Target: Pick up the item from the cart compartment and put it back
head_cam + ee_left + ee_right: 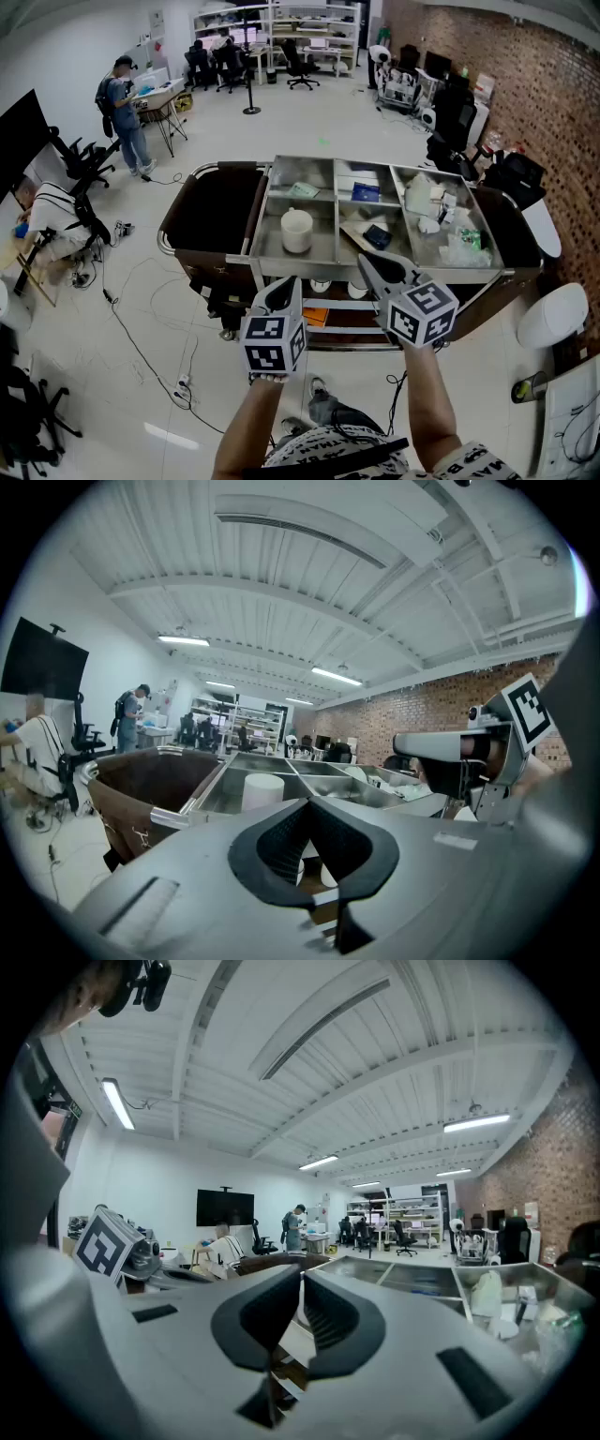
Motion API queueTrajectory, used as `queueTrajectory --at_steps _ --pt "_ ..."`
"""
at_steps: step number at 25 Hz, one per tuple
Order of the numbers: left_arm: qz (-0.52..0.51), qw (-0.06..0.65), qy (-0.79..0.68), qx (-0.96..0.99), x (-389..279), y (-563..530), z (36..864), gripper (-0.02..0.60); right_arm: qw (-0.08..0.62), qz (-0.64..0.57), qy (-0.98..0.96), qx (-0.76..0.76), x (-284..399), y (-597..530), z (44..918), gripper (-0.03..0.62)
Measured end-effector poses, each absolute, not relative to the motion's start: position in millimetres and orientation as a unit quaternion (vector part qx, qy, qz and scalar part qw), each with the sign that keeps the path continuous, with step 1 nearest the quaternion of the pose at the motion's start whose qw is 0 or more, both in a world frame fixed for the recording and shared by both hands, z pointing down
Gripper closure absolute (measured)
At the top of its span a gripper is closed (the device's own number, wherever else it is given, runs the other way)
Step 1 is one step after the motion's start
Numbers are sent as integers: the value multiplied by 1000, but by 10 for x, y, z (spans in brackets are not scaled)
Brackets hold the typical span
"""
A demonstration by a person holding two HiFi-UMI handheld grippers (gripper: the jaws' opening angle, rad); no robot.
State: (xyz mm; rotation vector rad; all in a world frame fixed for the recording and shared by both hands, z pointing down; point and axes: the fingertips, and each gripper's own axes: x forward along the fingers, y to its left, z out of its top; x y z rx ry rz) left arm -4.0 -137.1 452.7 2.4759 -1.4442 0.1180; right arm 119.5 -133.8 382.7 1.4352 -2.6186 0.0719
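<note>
A steel cart (pixel 263 201) stands in front of me, its top split into several compartments. A white cup (pixel 296 230) stands in the near left compartment and shows again as a white cylinder (pixel 262 789) in the left gripper view. A dark blue item (pixel 377 235) lies in the near middle compartment. My left gripper (pixel 279 292) hovers short of the cart's near edge, shut and empty. My right gripper (pixel 373 266) is held over the near rim, jaws together with nothing between them. In the gripper views both the left gripper (pixel 307 801) and the right gripper (pixel 300 1277) show their tips meeting.
A brown bag (pixel 214 211) hangs at the cart's left end. A blue packet (pixel 365 193) and white bags (pixel 427 197) fill the far and right compartments. White toilets (pixel 555 314) stand at the right. Cables (pixel 141 347) trail on the floor at left. A person (pixel 127 112) stands far left.
</note>
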Motion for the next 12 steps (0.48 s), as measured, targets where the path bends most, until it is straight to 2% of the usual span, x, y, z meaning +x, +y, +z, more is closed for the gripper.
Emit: queueTrajectory --at_steps 10,11,12 --pt "37 132 -506 852 -47 -1736 4361 581 88 -10 -872 481 1211 -1758 3556 569" --pt "36 131 -506 852 -40 -1778 4350 581 94 -14 -872 481 1217 -1817 3541 561" --pt "35 130 -507 851 -33 -1827 4329 581 100 -18 -872 479 1221 -1883 3519 525"
